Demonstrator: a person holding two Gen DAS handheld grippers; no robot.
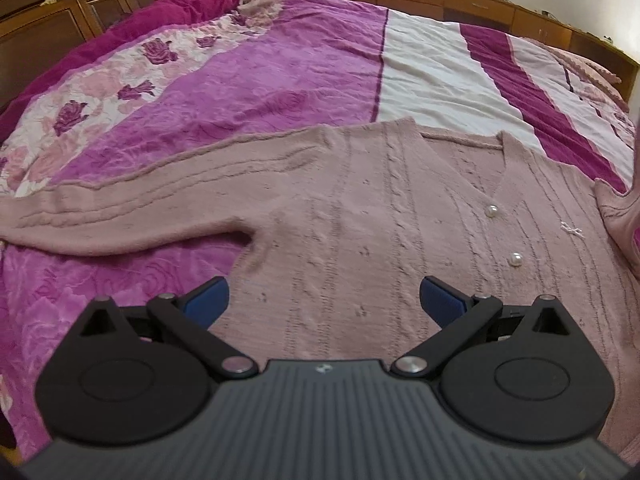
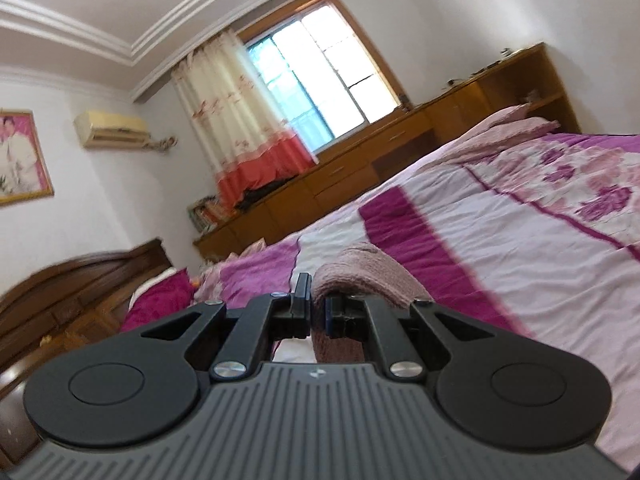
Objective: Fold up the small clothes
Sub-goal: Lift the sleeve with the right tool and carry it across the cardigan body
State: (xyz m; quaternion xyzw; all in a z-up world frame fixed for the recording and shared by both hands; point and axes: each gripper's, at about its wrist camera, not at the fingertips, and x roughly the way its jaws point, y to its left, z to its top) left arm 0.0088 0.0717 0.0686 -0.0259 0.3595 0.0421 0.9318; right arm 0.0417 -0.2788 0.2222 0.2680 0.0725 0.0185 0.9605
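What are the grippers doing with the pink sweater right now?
Left gripper open, hovering over the sweater. Right gripper shut on a sleeve, lifted. Nothing in the way.

Two matching handheld tools. Left gripper (image 1: 324, 296): grey ribbed body plate (image 1: 320, 412) with lengthwise grooves and a small pale emblem near its front edge; a round black housing (image 1: 124, 380) on either side, each with a raised disc on top and a triangular cut-out above; flat black link arms pinned by silver round-headed screws (image 1: 236, 364); blue textured pads (image 1: 208, 300) on black fingers. Right gripper (image 2: 318, 312): same grey grooved plate (image 2: 316, 420), same black round housings, silver screws (image 2: 228, 369), black fingers, a sliver of blue pad (image 2: 329, 318).
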